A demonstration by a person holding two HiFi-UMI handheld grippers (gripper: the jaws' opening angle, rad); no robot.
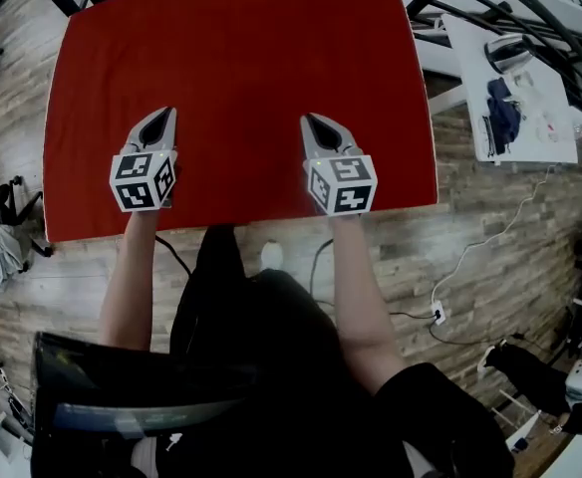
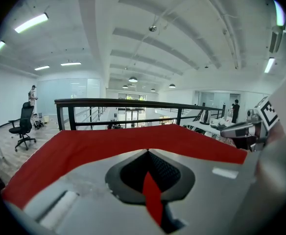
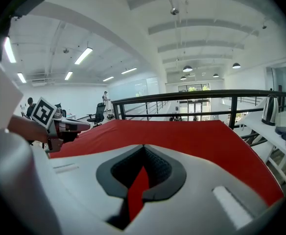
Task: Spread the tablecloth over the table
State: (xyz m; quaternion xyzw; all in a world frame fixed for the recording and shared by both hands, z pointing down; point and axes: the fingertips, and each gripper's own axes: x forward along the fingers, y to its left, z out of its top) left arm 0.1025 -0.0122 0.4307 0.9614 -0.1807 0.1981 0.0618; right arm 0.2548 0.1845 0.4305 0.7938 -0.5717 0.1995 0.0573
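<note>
**A:** Red tablecloth (image 1: 241,58) lies flat across the whole bench, which I can't see under it. So where's the danger?

**B:** The near edge. Both tools hover low over that front strip. If a tip dips and drags towards the person, I'd expect the cloth to ruck up or slide off towards the floor (image 1: 490,227).

**A:** Is either one gripping it?

**B:** I'd say not. On the left gripper (image 1: 160,114) the fingers (image 2: 79,185) are pressed together, tips meeting. The right gripper (image 1: 312,119) is the same. Each gripper view shows a red sliver in the slot behind the tips. I read that as cloth seen through the gap, because from the head view no fold rises to either tip.

**A:** And if that reading's wrong?

**B:** Then any lift pulls a peak into the fabric and undoes the spread.

**A:** Pose?

**B:** Symmetrical. The left forearm (image 1: 132,277) and right forearm (image 1: 356,287) reach out side by side from the body, well apart. Both tools point away over the cloth, noses tipped slightly down and marker cubes facing up. Each shows at the edge of the other's gripper view, with the railing (image 2: 108,102) beyond the far edge.
</note>
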